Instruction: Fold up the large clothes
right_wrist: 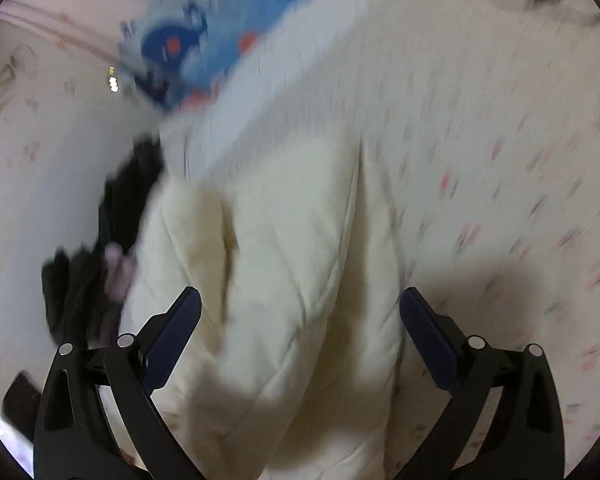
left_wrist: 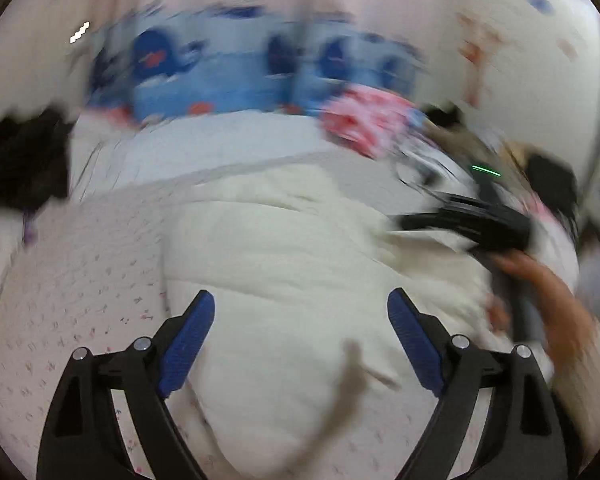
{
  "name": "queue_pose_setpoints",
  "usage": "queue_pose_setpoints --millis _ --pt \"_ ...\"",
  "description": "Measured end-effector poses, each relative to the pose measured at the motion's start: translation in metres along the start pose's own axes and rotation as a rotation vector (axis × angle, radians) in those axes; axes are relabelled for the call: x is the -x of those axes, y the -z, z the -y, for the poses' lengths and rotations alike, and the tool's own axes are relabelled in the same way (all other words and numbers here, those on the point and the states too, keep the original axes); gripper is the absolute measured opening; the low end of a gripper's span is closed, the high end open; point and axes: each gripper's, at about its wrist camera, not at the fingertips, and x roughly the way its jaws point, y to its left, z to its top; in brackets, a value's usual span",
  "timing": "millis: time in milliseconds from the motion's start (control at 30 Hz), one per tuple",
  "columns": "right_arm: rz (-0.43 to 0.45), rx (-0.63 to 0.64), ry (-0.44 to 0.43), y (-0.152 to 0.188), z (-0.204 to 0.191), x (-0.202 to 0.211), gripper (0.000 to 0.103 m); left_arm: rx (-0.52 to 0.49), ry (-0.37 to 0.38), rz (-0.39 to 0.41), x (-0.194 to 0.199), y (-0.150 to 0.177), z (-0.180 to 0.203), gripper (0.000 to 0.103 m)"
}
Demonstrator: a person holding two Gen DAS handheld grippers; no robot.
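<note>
A cream quilted garment (left_wrist: 284, 256) lies bunched on the patterned bedsheet (left_wrist: 72, 288); both views are blurred by motion. My left gripper (left_wrist: 300, 304) hovers over it, open, with its blue pads wide apart and nothing pinched between them. In the left wrist view the right gripper (left_wrist: 472, 224) shows as a black blur at the garment's right side, held by a hand (left_wrist: 540, 284). In the right wrist view the cream garment (right_wrist: 284, 248) runs lengthwise under my right gripper (right_wrist: 300, 300), which is open, its pads clear of the cloth.
A blue printed blanket (left_wrist: 228, 76) and a pink-red cloth (left_wrist: 368, 116) lie at the far side of the bed. Dark clothing (left_wrist: 24, 160) sits at the left, and dark clothes (right_wrist: 100, 264) lie left of the garment. Sheet (right_wrist: 500, 160) lies bare on the right.
</note>
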Motion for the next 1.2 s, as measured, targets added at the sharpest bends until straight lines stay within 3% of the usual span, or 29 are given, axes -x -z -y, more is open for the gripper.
queue_pose_setpoints --millis 67,133,200,267,300,333,400,500,533,600,633,700,733,767,900,967,1000,1067,1133,1200 --pt "0.110 0.083 -0.066 -0.002 -0.025 0.020 0.096 0.075 0.040 -0.065 -0.033 -0.001 -0.016 0.084" --pt "0.131 0.185 -0.076 -0.001 -0.050 0.023 0.096 0.046 0.047 -0.140 -0.066 0.003 -0.002 0.084" --pt "0.052 0.275 0.031 0.009 -0.061 0.003 0.096 -0.072 0.008 -0.146 -0.077 0.011 0.027 0.084" --pt "-0.143 0.305 0.243 0.024 -0.046 -0.050 0.096 -0.158 -0.003 -0.169 -0.083 0.021 0.050 0.085" --pt "-0.211 0.281 0.274 0.032 -0.028 -0.073 0.096 -0.189 -0.005 -0.175 -0.083 0.024 0.055 0.084" --pt "-0.234 0.213 0.233 0.032 -0.015 -0.075 0.096 -0.200 0.035 -0.185 -0.079 0.022 0.055 0.084" --pt "-0.211 0.187 0.261 0.028 -0.011 -0.065 0.096 -0.128 0.094 -0.170 -0.061 0.016 0.041 0.084" --pt "-0.212 0.182 0.277 0.031 -0.012 -0.068 0.096 0.166 0.127 -0.089 -0.033 0.004 -0.024 0.089" --pt "-0.213 0.180 0.281 0.032 -0.012 -0.069 0.096 0.326 0.118 -0.085 -0.029 0.006 -0.061 0.094" --pt "-0.219 0.167 0.275 0.034 -0.012 -0.073 0.096 0.448 0.117 -0.123 -0.041 0.011 -0.097 0.095" --pt "-0.224 0.153 0.265 0.029 -0.008 -0.074 0.096 0.493 0.127 -0.196 -0.060 0.014 -0.112 0.095" --pt "-0.242 0.090 0.212 0.025 0.002 -0.075 0.096 0.559 0.220 -0.342 -0.100 0.030 -0.122 0.096" --pt "-0.252 0.054 0.179 0.025 0.008 -0.077 0.096 0.582 0.290 -0.368 -0.114 0.036 -0.121 0.097" --pt "-0.255 0.032 0.153 0.024 0.012 -0.081 0.096 0.596 0.360 -0.374 -0.123 0.039 -0.116 0.097" --pt "-0.226 0.018 0.048 0.023 -0.007 -0.099 0.097 0.469 0.366 -0.316 -0.110 0.017 -0.093 0.095" --pt "-0.186 0.044 0.004 0.021 -0.035 -0.108 0.097 0.394 0.328 -0.263 -0.081 -0.002 -0.095 0.093" --pt "-0.177 0.073 -0.062 0.021 -0.055 -0.117 0.097 0.365 0.291 -0.235 -0.064 -0.009 -0.100 0.093" --pt "-0.206 0.121 -0.118 0.028 -0.082 -0.134 0.097 0.304 0.217 -0.177 -0.032 -0.024 -0.121 0.093" --pt "-0.283 0.234 -0.057 0.045 -0.107 -0.159 0.097 0.235 0.104 -0.192 -0.008 -0.022 -0.141 0.093" --pt "-0.405 0.384 0.106 0.069 -0.117 -0.193 0.097 0.210 0.014 -0.288 -0.015 -0.006 -0.161 0.093"
